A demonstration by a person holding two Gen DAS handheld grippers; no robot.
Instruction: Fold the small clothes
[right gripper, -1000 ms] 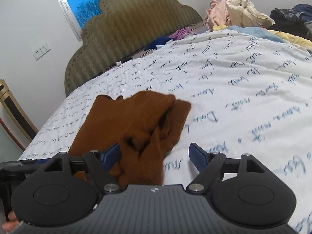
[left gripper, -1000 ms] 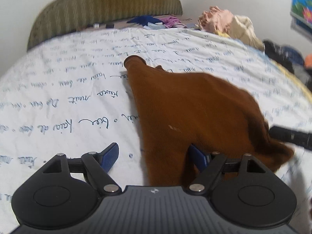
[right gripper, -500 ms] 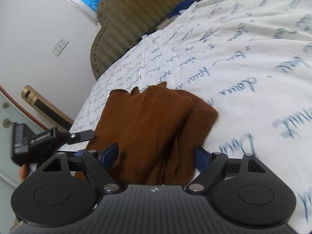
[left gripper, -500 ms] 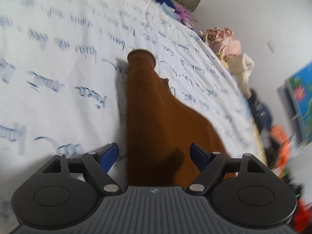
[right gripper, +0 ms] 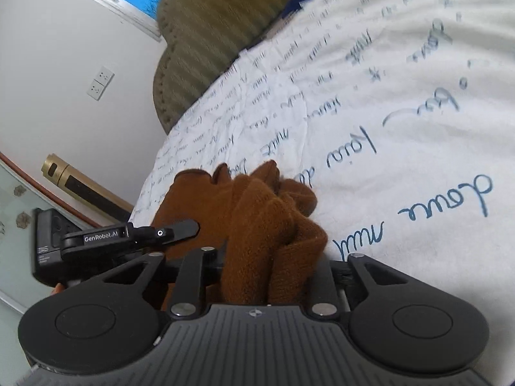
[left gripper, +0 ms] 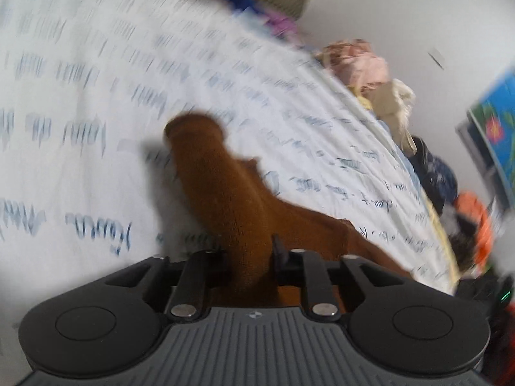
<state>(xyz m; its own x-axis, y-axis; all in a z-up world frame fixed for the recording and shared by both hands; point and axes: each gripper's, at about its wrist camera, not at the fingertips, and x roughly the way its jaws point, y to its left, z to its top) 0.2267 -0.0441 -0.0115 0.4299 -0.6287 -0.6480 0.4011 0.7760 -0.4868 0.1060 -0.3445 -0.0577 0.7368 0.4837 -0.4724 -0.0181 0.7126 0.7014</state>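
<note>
- Since the earlier frames, both pairs of jaws have gone from standing wide either side of the brown garment (left gripper: 225, 193) to pinched narrow on it: our left gripper (left gripper: 249, 257) now clamps a bunched fold of the knit, and our right gripper (right gripper: 273, 270) holds a thick wad of the same cloth.
- The left view is heavily blurred, so we judge that hand to be moving; the garment's cuffed end reaches out ahead of it over the bed sheet (left gripper: 80, 160).
- In the right view the garment lies crumpled near the bed's side edge, toward the wall, well short of the headboard (right gripper: 219, 22); the left gripper shows just beside the cloth there.
- We read this as the grasp being made, with the lift or spread for the first fold yet to come; the cloth is far from flat.
- Writing: the left gripper's body reads "GenRobot.AI" in the right view. The sheet carries blue script; "nuit" seems legible, the rest we cannot read with confidence.
- A pile of other clothes (left gripper: 370, 70) sits at the bed's far corner.
</note>
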